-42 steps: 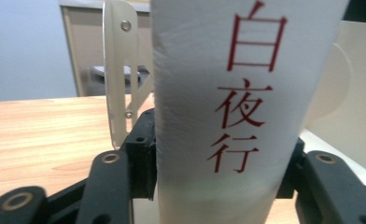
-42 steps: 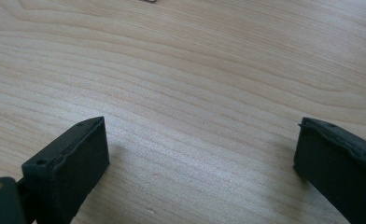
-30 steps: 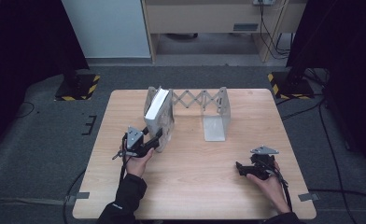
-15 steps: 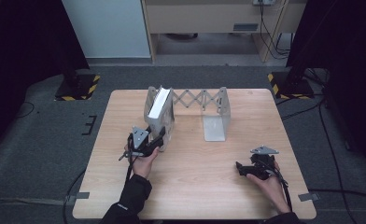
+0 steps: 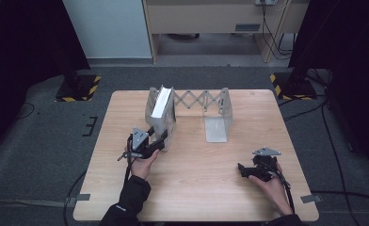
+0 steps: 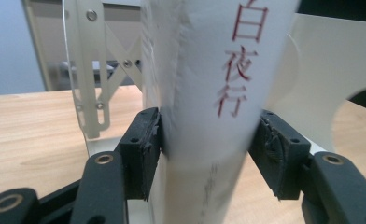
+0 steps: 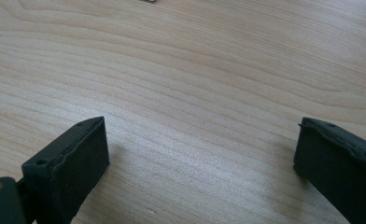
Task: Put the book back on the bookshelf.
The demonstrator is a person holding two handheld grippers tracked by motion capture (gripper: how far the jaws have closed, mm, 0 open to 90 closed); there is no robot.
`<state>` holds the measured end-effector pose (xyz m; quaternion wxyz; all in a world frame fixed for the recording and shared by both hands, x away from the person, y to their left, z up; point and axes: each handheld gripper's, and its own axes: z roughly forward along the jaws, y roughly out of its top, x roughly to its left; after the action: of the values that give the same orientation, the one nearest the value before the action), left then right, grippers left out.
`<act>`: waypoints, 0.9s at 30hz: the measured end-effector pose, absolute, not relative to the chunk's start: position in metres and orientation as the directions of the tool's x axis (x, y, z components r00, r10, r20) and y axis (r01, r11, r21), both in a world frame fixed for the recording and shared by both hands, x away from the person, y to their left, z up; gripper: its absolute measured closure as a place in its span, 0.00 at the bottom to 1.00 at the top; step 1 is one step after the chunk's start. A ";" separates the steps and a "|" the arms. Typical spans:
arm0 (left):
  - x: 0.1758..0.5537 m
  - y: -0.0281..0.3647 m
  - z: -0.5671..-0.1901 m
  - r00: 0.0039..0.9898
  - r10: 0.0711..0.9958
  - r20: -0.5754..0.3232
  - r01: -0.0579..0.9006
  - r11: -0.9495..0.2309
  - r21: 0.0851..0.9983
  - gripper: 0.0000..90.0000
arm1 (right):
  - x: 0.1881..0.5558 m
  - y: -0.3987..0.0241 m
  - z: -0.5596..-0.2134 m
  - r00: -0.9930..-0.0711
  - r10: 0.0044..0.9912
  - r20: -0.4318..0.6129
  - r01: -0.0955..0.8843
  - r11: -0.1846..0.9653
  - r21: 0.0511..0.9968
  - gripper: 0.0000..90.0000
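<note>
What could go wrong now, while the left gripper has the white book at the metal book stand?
1. The left gripper pinches only the low end of the book, so the book may tip or slip.
2. The book stands in the folding stand; pulling it may drag the light stand along the table.

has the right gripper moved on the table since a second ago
No. In the high view the right gripper lies at the same spot near the table's near right corner, just as far from the bookend plate as before.
</note>
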<state>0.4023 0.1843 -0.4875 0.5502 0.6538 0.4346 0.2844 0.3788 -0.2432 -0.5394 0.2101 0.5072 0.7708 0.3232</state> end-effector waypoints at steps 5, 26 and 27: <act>0.400 0.187 -0.486 0.489 0.863 -0.125 0.275 -0.017 0.961 0.52 | 0.379 -0.243 -0.539 -0.396 0.918 0.005 0.646 0.275 0.712 0.04; 0.423 0.164 -0.486 0.455 0.887 -0.083 0.259 -0.042 0.965 0.49 | 0.379 -0.243 -0.539 -0.397 0.918 0.004 0.646 0.276 0.711 0.04; 0.425 0.165 -0.484 0.454 0.888 -0.079 0.263 -0.049 0.964 0.49 | 0.379 -0.243 -0.539 -0.397 0.918 0.004 0.646 0.277 0.711 0.04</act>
<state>0.4247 0.1648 -0.4843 0.5362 0.6629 0.4338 0.2914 0.3789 -0.2432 -0.5393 0.2099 0.5072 0.7709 0.3230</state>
